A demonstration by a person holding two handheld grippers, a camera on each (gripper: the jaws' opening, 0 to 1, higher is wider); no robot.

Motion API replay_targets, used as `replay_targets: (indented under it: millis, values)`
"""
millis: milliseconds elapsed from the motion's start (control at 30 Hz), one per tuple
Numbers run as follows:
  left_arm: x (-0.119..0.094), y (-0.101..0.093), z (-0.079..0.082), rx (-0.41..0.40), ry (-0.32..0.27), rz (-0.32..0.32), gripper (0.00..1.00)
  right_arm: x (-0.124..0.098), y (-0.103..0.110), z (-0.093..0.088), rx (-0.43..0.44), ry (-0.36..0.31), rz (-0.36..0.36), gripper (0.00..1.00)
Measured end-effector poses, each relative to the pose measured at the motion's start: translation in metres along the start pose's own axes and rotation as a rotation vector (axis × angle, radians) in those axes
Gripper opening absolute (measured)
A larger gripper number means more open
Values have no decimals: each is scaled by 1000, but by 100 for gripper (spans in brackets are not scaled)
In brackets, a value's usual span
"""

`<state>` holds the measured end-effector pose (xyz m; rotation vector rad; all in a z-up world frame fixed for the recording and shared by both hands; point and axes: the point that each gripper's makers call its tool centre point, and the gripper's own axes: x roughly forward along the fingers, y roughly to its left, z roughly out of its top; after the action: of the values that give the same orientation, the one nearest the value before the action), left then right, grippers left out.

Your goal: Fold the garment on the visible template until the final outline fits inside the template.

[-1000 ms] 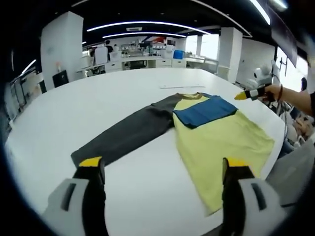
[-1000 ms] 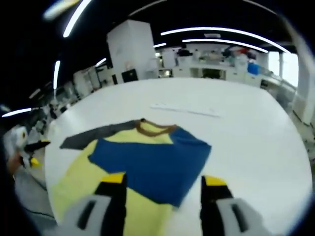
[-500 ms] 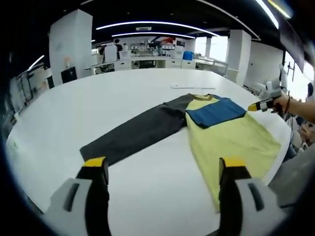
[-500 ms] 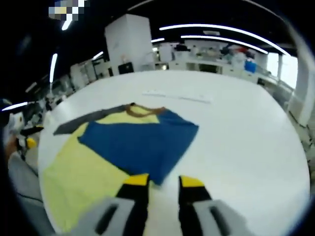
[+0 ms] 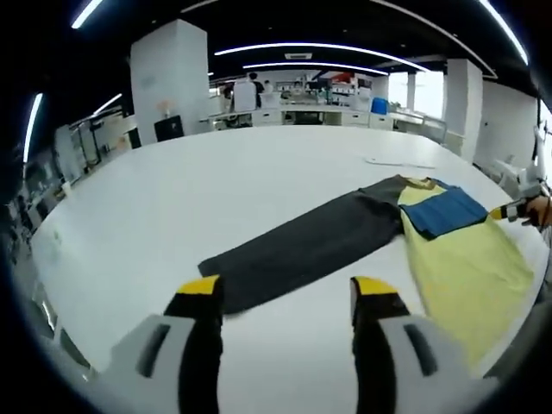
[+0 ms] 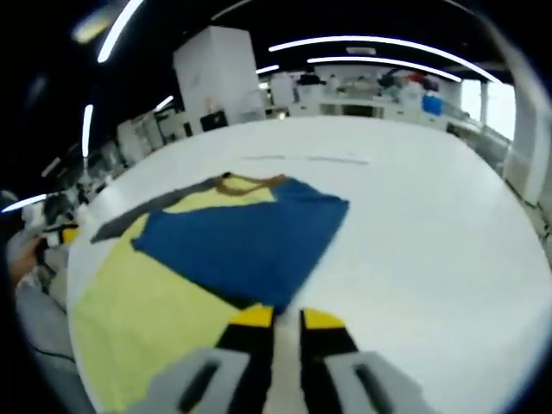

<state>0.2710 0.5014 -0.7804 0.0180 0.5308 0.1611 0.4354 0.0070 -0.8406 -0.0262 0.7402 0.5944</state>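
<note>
Your right gripper (image 6: pixel 287 317) is pressed together at the blue sleeve's (image 6: pixel 246 241) edge; your left gripper (image 5: pixel 285 289) is spread above the grey sleeve (image 5: pixel 310 246).

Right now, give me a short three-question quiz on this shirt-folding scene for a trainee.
1. True or false: the blue sleeve lies folded over the yellow body of the garment.
2. Which sleeve lies stretched out flat on the white table: A blue, B dark grey, C red?
3. Fill in: the left gripper has its jaws ____.

Key: 1 true; 2 B; 3 open.
</note>
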Motion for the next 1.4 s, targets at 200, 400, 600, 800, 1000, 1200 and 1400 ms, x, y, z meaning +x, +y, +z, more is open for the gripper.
replay_targets:
  millis: [200, 400, 600, 800, 1000, 1200, 1400]
  values:
    - [19, 28, -12, -25, 36, 71, 43, 5, 5, 0, 20, -16, 2, 0]
    - [28, 30, -20, -91, 48, 119, 38, 9, 3, 4, 34, -31, 4, 0]
    - [37, 44, -40, -173, 101, 178, 30, 8, 5, 3, 53, -28, 5, 0]
    - [41, 50, -51, -180, 128, 179, 20, 6, 7, 4, 49, -38, 8, 0]
    - [35, 51, -52, -188, 121, 212, 11, 1, 1, 6, 7, -35, -19, 0]
    - [35, 52, -51, -178, 126, 223, 7, -2, -3, 4, -89, 5, -60, 0]
    - [37, 50, -50, -189, 130, 214, 0, -3, -11, 5, -191, 44, -105, 0]
